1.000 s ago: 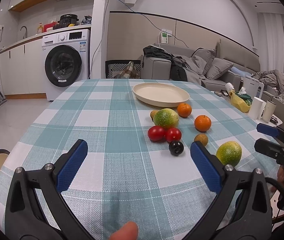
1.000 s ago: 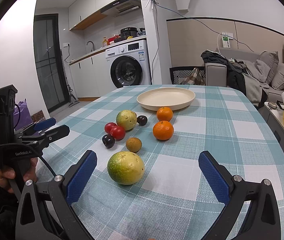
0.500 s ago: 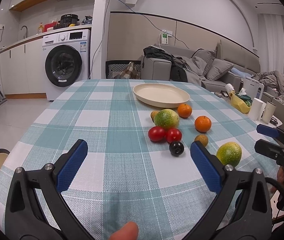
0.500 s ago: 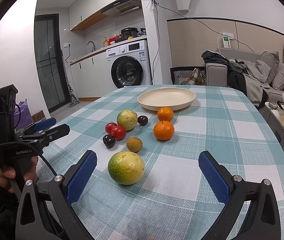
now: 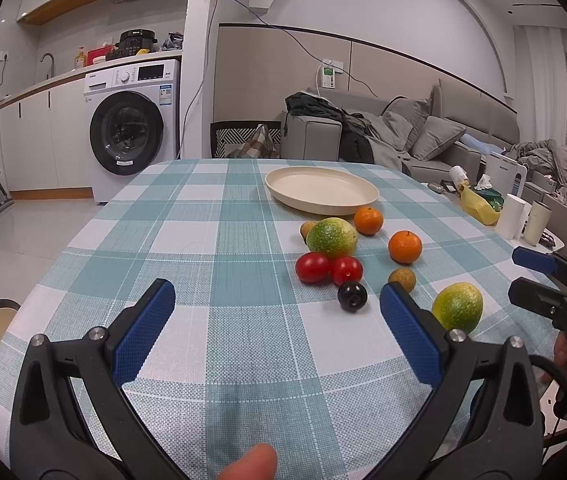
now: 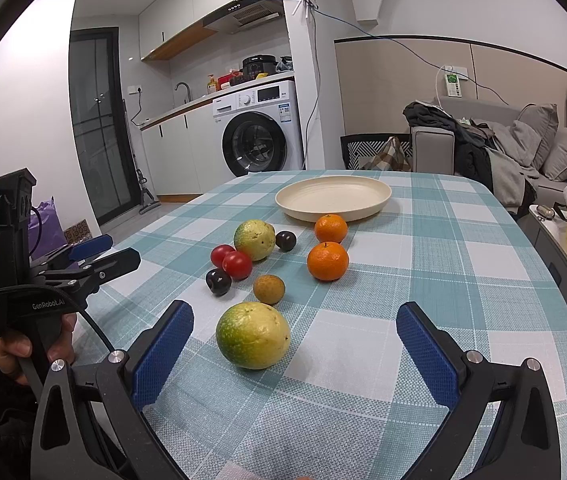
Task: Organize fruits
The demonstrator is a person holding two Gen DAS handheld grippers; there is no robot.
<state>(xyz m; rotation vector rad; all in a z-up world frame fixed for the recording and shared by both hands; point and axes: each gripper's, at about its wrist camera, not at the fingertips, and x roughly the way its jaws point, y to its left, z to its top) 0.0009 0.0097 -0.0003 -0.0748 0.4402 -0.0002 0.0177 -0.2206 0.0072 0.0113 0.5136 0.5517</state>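
Observation:
Loose fruit lies on the checked tablecloth in front of an empty cream plate (image 5: 321, 194) (image 6: 333, 197). There are two green-yellow fruits (image 6: 252, 334) (image 6: 254, 239), two oranges (image 6: 327, 261) (image 6: 330, 228), two red tomatoes (image 6: 237, 265) (image 6: 222, 254), two dark plums (image 6: 218, 281) (image 6: 285, 240) and a small brown fruit (image 6: 269, 289). My right gripper (image 6: 295, 330) is open and empty, with the near green-yellow fruit just ahead between its fingers. My left gripper (image 5: 277, 306) is open and empty, short of the tomatoes (image 5: 312, 267) and plum (image 5: 352, 297).
The table's edge (image 5: 23, 312) drops off to the left in the left wrist view. A side table with a yellow bag (image 5: 479, 210) and cups stands to the right. A washing machine (image 5: 131, 132) and a sofa (image 5: 423, 136) stand beyond the table.
The right gripper has crept slightly forward toward the near green-yellow fruit. The left gripper and all fruit have stayed put.

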